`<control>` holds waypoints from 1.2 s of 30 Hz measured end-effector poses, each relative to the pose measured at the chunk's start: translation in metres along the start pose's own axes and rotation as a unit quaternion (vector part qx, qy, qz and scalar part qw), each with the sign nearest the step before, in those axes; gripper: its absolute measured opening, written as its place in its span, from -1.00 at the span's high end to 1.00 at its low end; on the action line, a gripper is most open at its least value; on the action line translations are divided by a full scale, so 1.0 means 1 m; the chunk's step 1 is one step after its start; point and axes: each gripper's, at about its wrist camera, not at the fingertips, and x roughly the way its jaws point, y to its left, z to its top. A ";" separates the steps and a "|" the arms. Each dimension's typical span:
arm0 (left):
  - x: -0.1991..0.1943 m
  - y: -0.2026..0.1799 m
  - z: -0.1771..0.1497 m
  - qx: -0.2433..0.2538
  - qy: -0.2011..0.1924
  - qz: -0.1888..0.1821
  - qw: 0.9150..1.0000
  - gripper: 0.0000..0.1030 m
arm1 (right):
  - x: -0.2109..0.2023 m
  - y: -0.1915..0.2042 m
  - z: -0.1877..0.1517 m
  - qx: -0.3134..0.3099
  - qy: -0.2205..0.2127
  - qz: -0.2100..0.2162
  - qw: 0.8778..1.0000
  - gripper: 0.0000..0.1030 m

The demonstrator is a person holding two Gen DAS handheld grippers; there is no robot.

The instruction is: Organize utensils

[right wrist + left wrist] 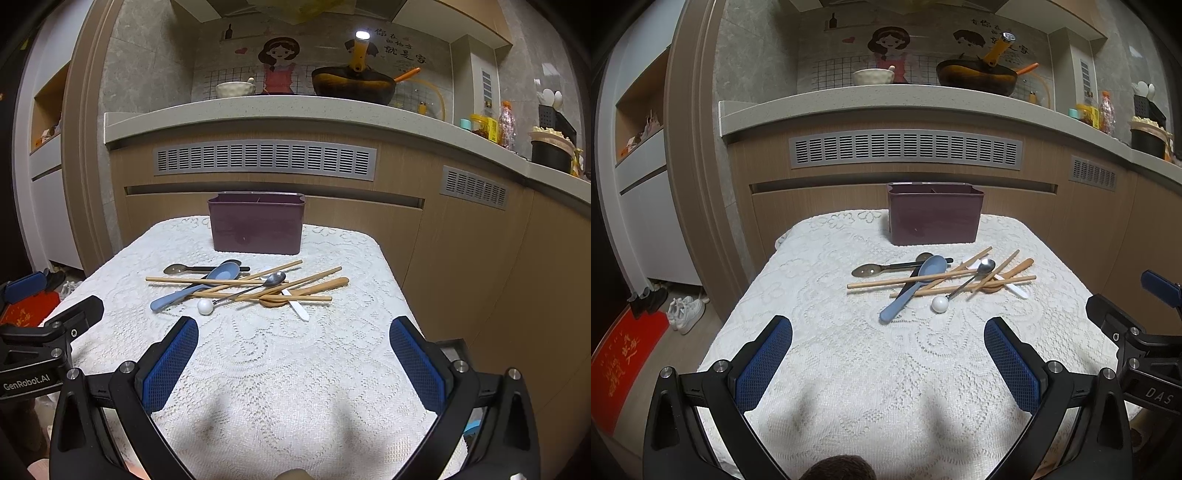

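A pile of utensils lies on the white lace tablecloth (849,369): a blue spoon (912,286), wooden chopsticks (886,282), a metal spoon with a white ball end (964,282), a dark spoon (886,267), a wooden spoon (1015,271) and a white spoon (1015,290). A dark purple divided holder (934,216) stands behind the pile. My left gripper (888,332) is open and empty, short of the pile. In the right wrist view the pile (240,286) and holder (256,225) show again. My right gripper (293,332) is open and empty, short of the pile.
A kitchen counter (886,99) with a bowl (873,75) and a pan (977,75) runs behind the table. Cabinet fronts stand close behind the holder. Shoes (687,312) and a red mat (620,365) lie on the floor at left. The table edge falls off at right (399,288).
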 end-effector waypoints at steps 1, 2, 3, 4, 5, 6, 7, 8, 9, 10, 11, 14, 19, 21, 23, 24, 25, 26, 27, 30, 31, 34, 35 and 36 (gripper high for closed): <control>0.000 0.000 0.000 0.001 0.000 0.000 1.000 -1.00 | 0.000 0.000 0.000 0.000 -0.001 0.000 1.000 -0.99; 0.000 0.000 0.000 0.002 0.000 -0.001 1.000 -1.00 | 0.000 -0.001 0.000 0.000 -0.001 0.000 1.000 -0.99; 0.000 0.000 0.000 0.002 -0.001 -0.001 1.000 -1.00 | 0.000 -0.001 0.000 0.000 -0.001 0.000 1.000 -0.99; 0.000 -0.001 0.000 0.001 -0.001 0.000 1.000 -1.00 | 0.000 -0.001 0.000 0.000 -0.001 0.000 1.000 -0.99; 0.000 -0.001 0.000 0.001 0.000 0.000 1.000 -1.00 | 0.000 0.000 0.000 0.000 -0.001 0.000 1.000 -0.99; 0.000 -0.001 -0.001 0.001 0.000 0.000 1.000 -1.00 | 0.000 0.000 0.000 0.001 -0.001 0.000 1.000 -0.99; 0.000 -0.001 -0.001 0.001 0.000 0.000 1.000 -1.00 | 0.000 0.000 0.000 0.001 -0.001 0.000 1.000 -0.99; 0.000 -0.001 -0.001 0.002 0.001 0.000 1.000 -1.00 | -0.001 -0.001 0.000 0.002 -0.001 0.001 1.000 -0.99; 0.000 -0.002 -0.002 0.002 0.001 0.000 1.000 -1.00 | 0.000 -0.001 0.000 0.002 0.000 0.001 1.000 -0.99; 0.000 -0.002 -0.002 0.003 0.001 0.000 1.000 -1.00 | -0.001 -0.001 0.000 0.002 0.000 0.001 1.000 -0.99; 0.000 -0.002 -0.002 0.003 0.001 0.000 1.000 -1.00 | -0.001 -0.001 0.000 0.003 0.001 0.002 1.000 -0.99; 0.000 -0.002 -0.002 0.002 0.001 0.000 1.000 -1.00 | 0.000 -0.002 0.000 0.004 0.002 0.004 1.000 -0.99; 0.000 -0.002 -0.002 0.003 0.001 0.000 1.000 -1.00 | 0.000 -0.002 0.000 0.004 0.003 0.005 1.000 -0.99; 0.000 -0.001 -0.002 0.003 0.001 0.000 1.000 -1.00 | 0.000 -0.002 0.000 0.004 0.003 0.005 1.000 -0.99; 0.000 0.000 -0.002 0.002 0.001 0.001 1.000 -1.00 | 0.001 -0.002 0.000 0.004 0.003 0.006 1.000 -0.99; 0.000 0.000 -0.002 0.001 0.001 0.001 1.000 -1.00 | 0.001 -0.002 0.000 0.003 0.002 0.006 1.000 -0.99; 0.000 0.000 -0.002 0.002 0.001 0.001 1.000 -1.00 | 0.001 -0.002 0.000 0.003 0.002 0.006 1.000 -0.99; 0.000 0.000 -0.002 0.002 0.001 0.000 1.000 -1.00 | 0.001 -0.002 0.000 0.003 0.003 0.006 1.000 -0.99; 0.000 0.000 -0.002 0.003 0.001 0.000 1.000 -1.00 | 0.001 -0.002 0.000 0.004 0.003 0.007 1.000 -0.99; 0.000 0.000 -0.002 0.003 0.001 0.000 1.000 -1.00 | 0.001 -0.002 0.000 0.004 0.002 0.007 1.000 -0.99; 0.000 0.000 -0.002 0.002 0.001 0.001 1.000 -1.00 | 0.001 -0.002 0.000 0.004 0.002 0.007 1.000 -0.99; 0.000 0.000 -0.003 0.002 0.002 0.001 1.000 -1.00 | 0.001 -0.002 -0.001 0.003 0.003 0.007 1.000 -0.99; 0.000 0.000 -0.002 0.002 0.002 0.001 1.000 -1.00 | 0.001 -0.002 -0.001 0.004 0.003 0.007 1.000 -0.99; 0.000 0.000 -0.002 0.002 0.002 0.000 1.000 -1.00 | 0.001 -0.002 -0.001 0.004 0.003 0.007 1.000 -0.99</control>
